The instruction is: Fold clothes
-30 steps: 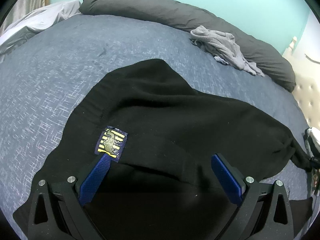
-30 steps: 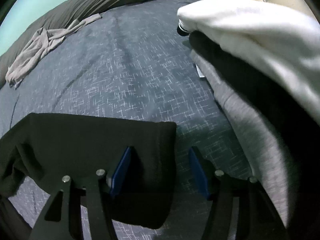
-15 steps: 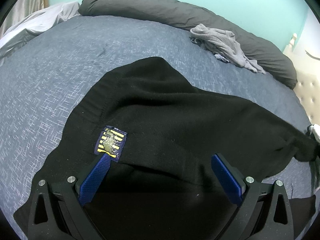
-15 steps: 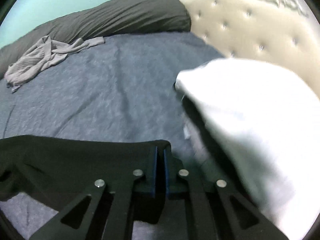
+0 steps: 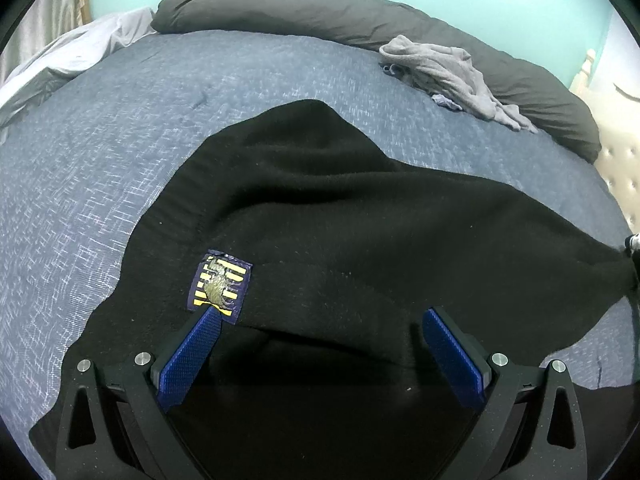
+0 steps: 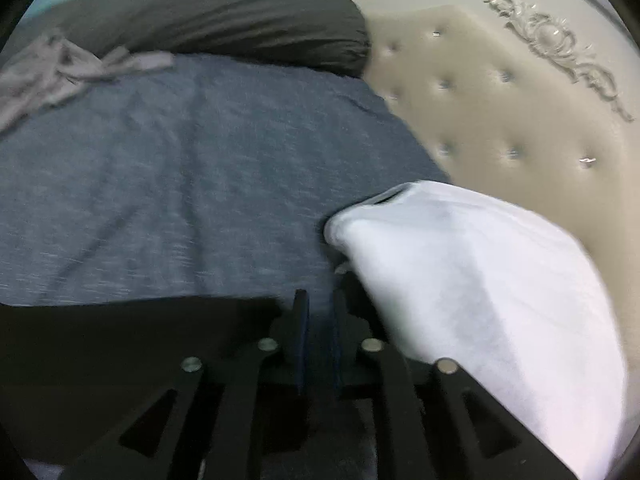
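A black garment (image 5: 360,240) lies spread over the centre and lower half of the left wrist view, on a blue-grey bedspread (image 5: 120,140), with one peak of cloth pointing toward the upper middle of the frame and a drawn-out corner stretching to the right edge. A small dark-blue patch with yellow stripes (image 5: 221,283) sits on it, left of centre. The left gripper (image 5: 320,314) hangs low over the garment at the bottom of the frame, pointing along the bed, its blue-padded fingers (image 5: 192,354) spread wide with cloth lying between and beneath them; the left pad's tip sits at the patch's lower edge. In the right wrist view, which is blurred, the garment (image 6: 120,340) fills the lower left and reaches the right gripper (image 6: 318,312), whose fingers are nearly pressed together with a narrow slot between them; whether cloth is pinched there I cannot tell. Just right of that gripper a white pillow (image 6: 480,280) rests against a cream tufted headboard (image 6: 500,100) in the upper right. A dark grey bolster (image 5: 360,20) runs along the far edge of the bed, and a crumpled grey garment (image 5: 448,68) lies against it in the upper right of the left wrist view. A pale sheet (image 5: 72,56) bunches in the upper left.
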